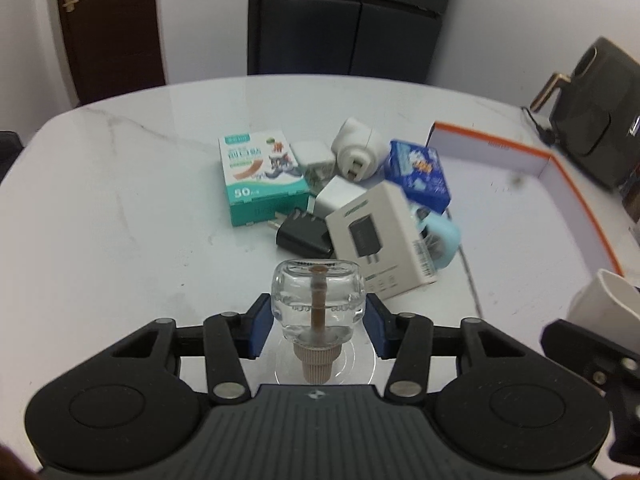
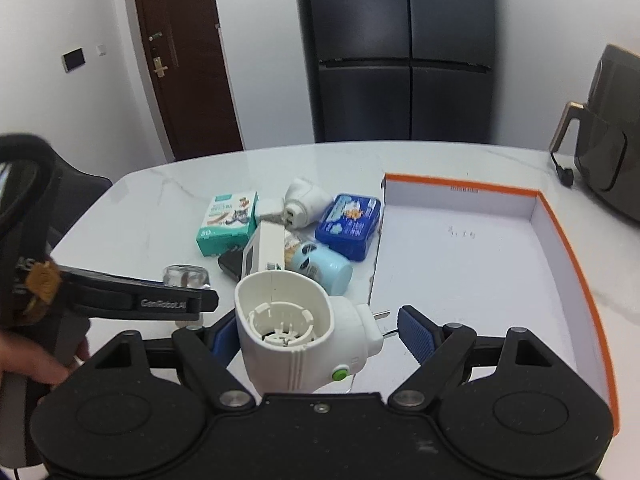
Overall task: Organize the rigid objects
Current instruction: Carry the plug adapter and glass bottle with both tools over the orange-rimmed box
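My left gripper point(image 1: 318, 322) is shut on a clear glass refill bottle point(image 1: 318, 292) with a brown wick, its ribbed cap towards the camera, held above the white marble table point(image 1: 120, 220). My right gripper point(image 2: 316, 334) is shut on a white plug-in heater point(image 2: 296, 340). The left pad is on the heater's body and the plug prongs are against the right pad. In the right wrist view the left gripper point(image 2: 192, 302) and the bottle point(image 2: 186, 276) sit just to the left. A pile lies mid-table: a teal plaster box point(image 1: 260, 176), a white charger box point(image 1: 380, 236), a blue box point(image 1: 420, 176), a black adapter point(image 1: 304, 236) and another white plug-in unit point(image 1: 356, 148).
A shallow white box with an orange rim point(image 2: 568, 248) lies open to the right of the pile. A dark air fryer point(image 2: 612, 160) stands at the table's far right corner. A dark fridge point(image 2: 400, 60) and a brown door stand behind. A person's hand point(image 2: 24, 364) holds the left gripper's handle.
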